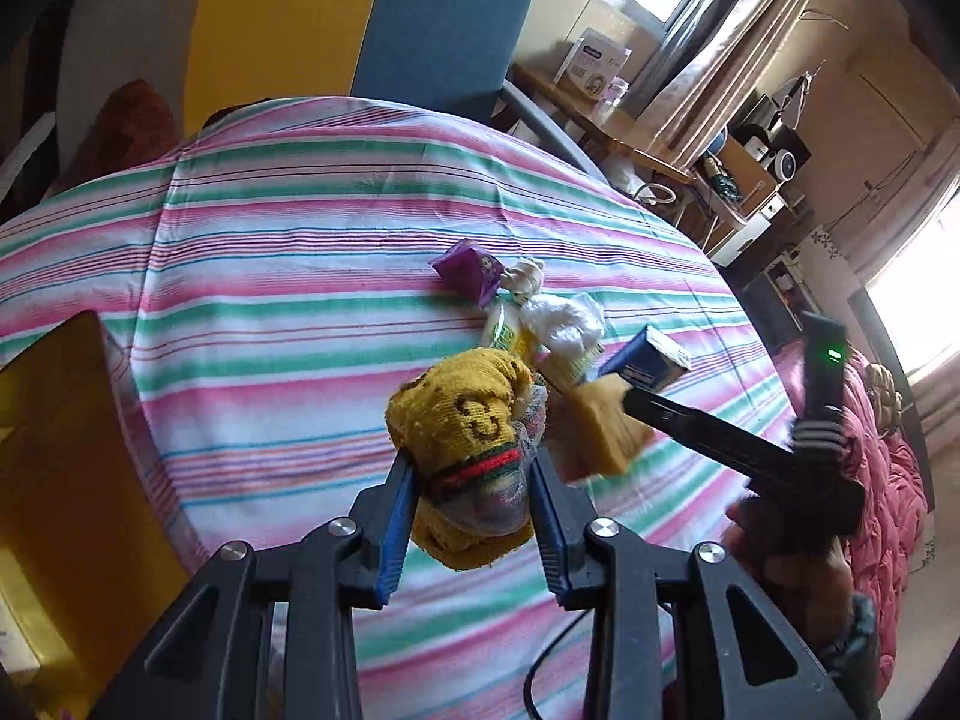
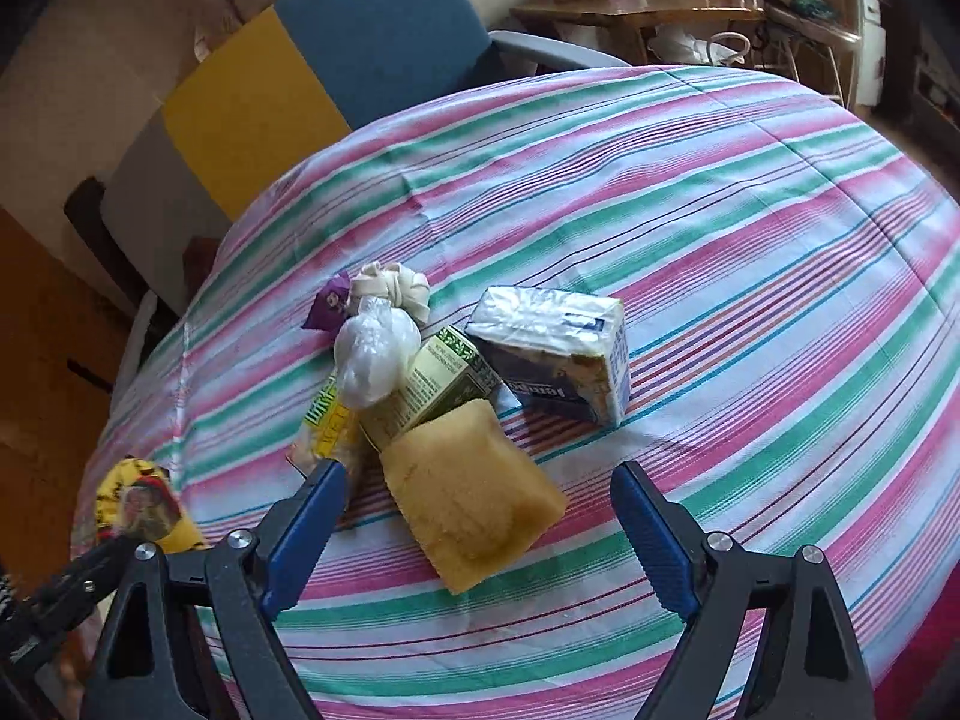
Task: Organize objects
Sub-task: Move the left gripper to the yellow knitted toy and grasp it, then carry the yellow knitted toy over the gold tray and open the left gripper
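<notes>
My left gripper [image 1: 471, 480] is shut on a yellow rolled sock bundle [image 1: 462, 414] with a red and green band, held above the striped cloth; it also shows at the far left of the right wrist view [image 2: 141, 501]. My right gripper [image 2: 480, 498] is open, its blue pads either side of a tan sponge [image 2: 474, 492] lying on the cloth. Behind the sponge lie a green-and-cream carton [image 2: 435, 384], a blue-and-white tissue pack [image 2: 558, 348], a knotted white plastic bag [image 2: 375, 354], a cream knotted cloth [image 2: 393, 291] and a purple packet [image 2: 327, 303].
The striped pink, green and white cloth [image 2: 750, 252] covers a rounded surface. A blue chair [image 2: 384, 30] and yellow panel [image 2: 246, 114] stand behind it. A yellow box [image 1: 54, 480] is at the left. A wooden side table [image 2: 630, 6] with boxes stands at the back.
</notes>
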`<state>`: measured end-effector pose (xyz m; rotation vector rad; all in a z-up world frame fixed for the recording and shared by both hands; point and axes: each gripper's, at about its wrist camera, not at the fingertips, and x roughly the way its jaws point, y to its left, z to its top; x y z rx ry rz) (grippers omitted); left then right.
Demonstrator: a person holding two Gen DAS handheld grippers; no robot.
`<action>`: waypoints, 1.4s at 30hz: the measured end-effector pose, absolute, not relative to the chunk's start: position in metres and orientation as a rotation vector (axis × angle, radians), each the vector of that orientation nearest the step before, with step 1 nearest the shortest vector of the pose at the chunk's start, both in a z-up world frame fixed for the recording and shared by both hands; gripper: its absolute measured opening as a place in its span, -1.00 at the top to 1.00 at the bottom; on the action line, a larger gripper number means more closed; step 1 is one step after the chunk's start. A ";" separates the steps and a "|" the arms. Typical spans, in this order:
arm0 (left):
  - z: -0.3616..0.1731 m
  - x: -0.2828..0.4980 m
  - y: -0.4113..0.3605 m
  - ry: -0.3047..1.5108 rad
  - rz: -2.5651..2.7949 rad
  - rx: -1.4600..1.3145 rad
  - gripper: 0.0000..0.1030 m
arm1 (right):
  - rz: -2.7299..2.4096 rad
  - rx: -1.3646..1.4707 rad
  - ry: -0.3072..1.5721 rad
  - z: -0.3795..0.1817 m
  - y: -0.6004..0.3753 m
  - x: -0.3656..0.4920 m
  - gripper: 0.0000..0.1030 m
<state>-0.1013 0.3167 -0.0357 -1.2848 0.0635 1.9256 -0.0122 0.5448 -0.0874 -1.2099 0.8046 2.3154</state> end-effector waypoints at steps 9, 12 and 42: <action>-0.018 -0.085 0.247 -0.025 1.952 -1.271 0.30 | 2.277 -1.337 0.550 -0.104 0.534 -0.030 -0.69; -0.011 -0.088 0.216 -0.064 1.995 -1.265 0.30 | 2.293 -1.386 0.501 -0.109 0.531 -0.041 -0.35; -0.084 -0.220 0.047 -0.215 2.419 -1.591 0.30 | 2.460 -1.440 0.261 -0.090 0.481 -0.040 -0.04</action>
